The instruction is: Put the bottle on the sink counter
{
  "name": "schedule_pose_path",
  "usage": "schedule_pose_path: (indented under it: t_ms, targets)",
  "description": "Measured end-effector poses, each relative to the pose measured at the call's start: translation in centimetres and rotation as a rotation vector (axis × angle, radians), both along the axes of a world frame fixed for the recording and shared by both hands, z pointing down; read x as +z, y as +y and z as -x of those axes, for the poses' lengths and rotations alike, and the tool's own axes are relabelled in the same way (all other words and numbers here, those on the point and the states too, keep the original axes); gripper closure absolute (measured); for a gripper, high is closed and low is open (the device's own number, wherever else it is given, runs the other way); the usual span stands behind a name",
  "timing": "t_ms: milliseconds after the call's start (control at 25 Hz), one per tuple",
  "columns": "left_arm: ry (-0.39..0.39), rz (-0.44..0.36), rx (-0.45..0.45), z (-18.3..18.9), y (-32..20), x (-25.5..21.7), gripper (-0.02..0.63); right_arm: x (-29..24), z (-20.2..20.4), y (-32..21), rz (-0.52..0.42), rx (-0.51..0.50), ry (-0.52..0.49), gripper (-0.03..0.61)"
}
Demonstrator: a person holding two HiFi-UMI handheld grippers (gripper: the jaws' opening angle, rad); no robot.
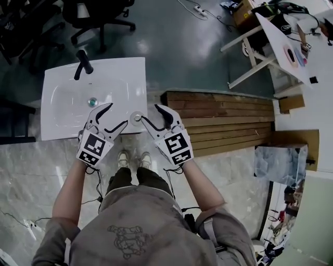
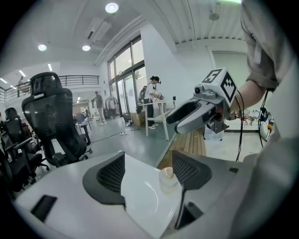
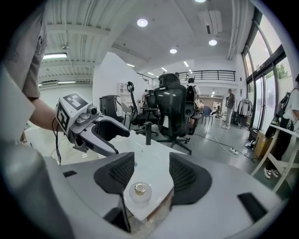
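Note:
A small clear bottle (image 1: 136, 118) with a pale gold cap stands upright on the near right corner of the white sink counter (image 1: 132, 78). My left gripper (image 1: 116, 117) is open just left of it, nothing held. My right gripper (image 1: 152, 115) is open just right of it, also holding nothing. In the left gripper view the bottle (image 2: 167, 179) stands close to the right jaw of the gripper (image 2: 148, 175). Seen from the right gripper view, the bottle (image 3: 139, 192) sits low between the jaws of the gripper (image 3: 152, 176), untouched by either.
The basin (image 1: 83, 101) has a black tap (image 1: 83, 62) at its far edge and a drain (image 1: 92, 102). A wooden bench (image 1: 229, 122) lies to the right. Black office chairs (image 1: 99, 15) stand beyond the sink. White tables (image 1: 291, 47) with clutter stand at the far right.

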State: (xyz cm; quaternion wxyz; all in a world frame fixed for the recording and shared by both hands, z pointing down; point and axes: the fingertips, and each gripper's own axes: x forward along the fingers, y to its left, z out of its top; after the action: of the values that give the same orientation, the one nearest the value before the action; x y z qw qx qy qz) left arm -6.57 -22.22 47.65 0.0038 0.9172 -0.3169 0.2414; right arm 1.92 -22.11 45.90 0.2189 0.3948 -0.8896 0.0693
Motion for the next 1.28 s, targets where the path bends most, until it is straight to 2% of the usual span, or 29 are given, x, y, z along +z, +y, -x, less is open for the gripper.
schedule_pose_path:
  t_ms: [240, 520, 560, 680, 760, 920, 1120, 1280]
  targets:
    - [0.089, -0.067, -0.020, 0.0, -0.3, -6.0, 0.291, -5.5, -1.8, -0.5, -0.078, 0.085, -0.108, 0.347]
    - [0.174, -0.165, -0.059, 0.6, -0.1, -13.5, 0.314, -12.7, -3.2, 0.1, -0.209, 0.125, -0.153, 0.396]
    - [0.184, -0.185, -0.068, 0.8, 0.0, -14.5, 0.325, -13.6, -3.3, 0.4, -0.217, 0.128, -0.168, 0.402]
    - [0.208, -0.233, -0.102, 1.5, 0.4, -16.9, 0.434, -16.0, -3.7, 1.0, -0.243, 0.137, -0.215, 0.417]
    - [0.217, -0.256, -0.111, 1.8, 0.8, -18.2, 0.436, -17.6, -4.2, 1.5, -0.275, 0.144, -0.234, 0.430]
    - [0.235, -0.298, -0.137, 2.2, 1.6, -20.6, 0.492, -21.0, -5.4, 2.7, -0.332, 0.154, -0.263, 0.448]
    - [0.298, -0.337, -0.153, 3.0, 2.3, -22.9, 0.546, -24.0, -5.7, 4.8, -0.408, 0.143, -0.235, 0.474]
    - [0.248, -0.385, -0.172, 3.1, 3.1, -23.8, 0.569, -24.9, -5.6, 6.2, -0.424, 0.134, -0.225, 0.492]
